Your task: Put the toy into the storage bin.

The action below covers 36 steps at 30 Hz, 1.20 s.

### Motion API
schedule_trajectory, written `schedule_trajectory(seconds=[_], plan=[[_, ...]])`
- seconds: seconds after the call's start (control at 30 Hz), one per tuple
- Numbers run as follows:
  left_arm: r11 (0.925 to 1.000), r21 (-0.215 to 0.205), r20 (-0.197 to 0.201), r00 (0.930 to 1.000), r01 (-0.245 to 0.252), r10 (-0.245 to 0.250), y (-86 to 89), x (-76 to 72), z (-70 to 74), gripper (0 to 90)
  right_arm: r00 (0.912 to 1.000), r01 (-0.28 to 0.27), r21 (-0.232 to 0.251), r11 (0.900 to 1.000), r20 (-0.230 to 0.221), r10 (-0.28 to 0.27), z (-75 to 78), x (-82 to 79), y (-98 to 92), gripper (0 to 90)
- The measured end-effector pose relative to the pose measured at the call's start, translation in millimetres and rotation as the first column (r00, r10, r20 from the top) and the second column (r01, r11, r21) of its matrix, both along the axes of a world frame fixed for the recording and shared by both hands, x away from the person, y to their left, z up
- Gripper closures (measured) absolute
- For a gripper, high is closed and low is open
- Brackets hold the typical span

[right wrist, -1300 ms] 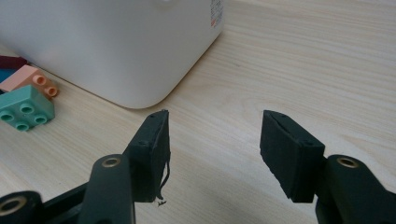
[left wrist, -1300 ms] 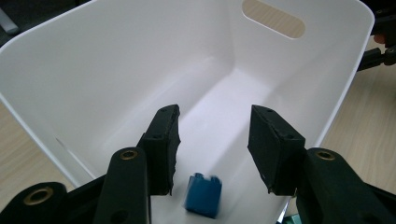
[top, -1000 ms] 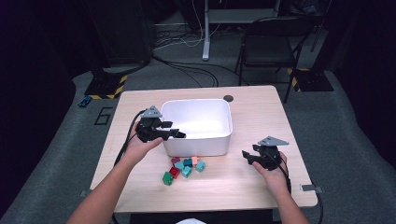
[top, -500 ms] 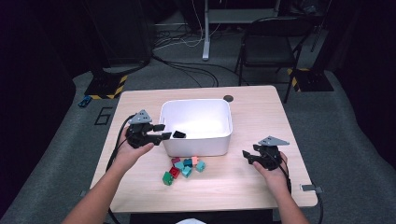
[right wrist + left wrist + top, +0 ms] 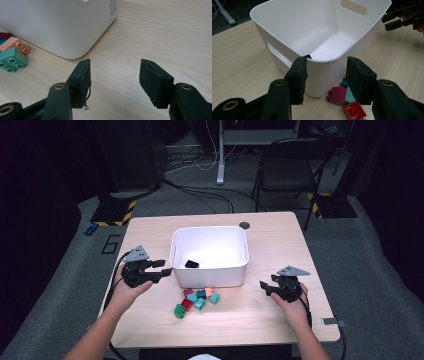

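Table (image 5: pixel 280 320) of pale wood at centre of the high view, with white tub (image 5: pixel 210 270) standing at its middle. One black block (image 5: pixel 192 264) lying on the tub floor, lower left part of the inside. Cluster of small blocks (image 5: pixel 196 301) on the tabletop just below the tub's near wall: green at lower left, red beside it, teal and pink toward the right, dark magenta at the top.

Left gripper (image 5: pixel 162 267) at left of centre in the high view, held in a hand, tips just beside the tub's left wall, apart from it. Jaws open at a middling width, nothing between the pads. Left gripper view: same gripper (image 5: pixel 327 75) rising from the bottom edge, tub corner (image 5: pixel 322 62) framed between the jaws, magenta block (image 5: pixel 338 96) and red block (image 5: pixel 354 112) at lower centre; black block barely visible as a dark corner at the tub rim.

Right gripper (image 5: pixel 265 287) at lower right of the high view, in the other hand, resting low over bare tabletop, well apart from the tub and to the right of the cluster. Jaws wide apart, empty. Right gripper view: gripper (image 5: pixel 113 75) over bare wood, tub wall (image 5: pixel 62 25) in the upper left, teal block (image 5: pixel 11 60) and pink block (image 5: pixel 15 45) at the left edge.
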<state>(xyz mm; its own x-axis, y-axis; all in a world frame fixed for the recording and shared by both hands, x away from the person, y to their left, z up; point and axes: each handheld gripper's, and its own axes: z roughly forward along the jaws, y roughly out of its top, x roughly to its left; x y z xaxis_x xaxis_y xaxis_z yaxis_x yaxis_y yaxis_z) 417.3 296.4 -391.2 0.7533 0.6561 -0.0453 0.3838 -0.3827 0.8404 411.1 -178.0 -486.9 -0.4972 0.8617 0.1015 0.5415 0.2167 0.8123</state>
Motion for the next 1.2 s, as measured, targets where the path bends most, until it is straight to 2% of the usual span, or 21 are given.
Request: schedule_trajectory(seconds=[0.37,0.57,0.77,0.93,1.03,1.17,1.2], plan=[[1.0000,-0.004,-0.017,0.9998,0.008,-0.008,3.9,-12.1,-19.7,49.7,1.0000,0.003,0.001,1.000,-0.002,-0.003,0.3,1.0,0.3,42.1],[0.9996,0.016,-0.022,0.9995,0.025,-0.025,5.0,-22.8,-29.3,48.7,1.0000,0.009,0.006,1.000,0.001,-0.009,0.8,2.7,0.3,42.0],[0.9999,0.003,-0.037,0.9992,0.016,-0.016,11.4,-33.8,-44.4,48.1,0.9999,0.014,0.013,1.000,0.005,-0.014,2.3,6.1,0.7,41.9],[0.9999,0.007,-0.047,0.9988,0.014,-0.013,14.6,-38.7,-50.9,47.8,0.9999,0.014,0.016,1.000,0.005,-0.014,2.2,8.4,1.4,41.9],[0.9997,0.004,-0.050,0.9985,0.024,-0.024,13.7,-42.6,-56.4,47.6,0.9999,0.015,0.011,1.000,0.001,-0.015,1.2,10.0,2.4,41.9],[0.9982,0.019,-0.071,0.9959,0.056,-0.055,10.2,-46.3,-63.9,47.3,0.9999,0.017,0.015,1.000,-0.002,-0.017,0.7,11.0,2.3,41.9],[0.9983,0.011,-0.076,0.9955,0.057,-0.056,8.4,-47.5,-66.1,47.2,0.9998,0.018,0.014,1.000,-0.002,-0.018,0.7,11.1,2.1,41.9]])
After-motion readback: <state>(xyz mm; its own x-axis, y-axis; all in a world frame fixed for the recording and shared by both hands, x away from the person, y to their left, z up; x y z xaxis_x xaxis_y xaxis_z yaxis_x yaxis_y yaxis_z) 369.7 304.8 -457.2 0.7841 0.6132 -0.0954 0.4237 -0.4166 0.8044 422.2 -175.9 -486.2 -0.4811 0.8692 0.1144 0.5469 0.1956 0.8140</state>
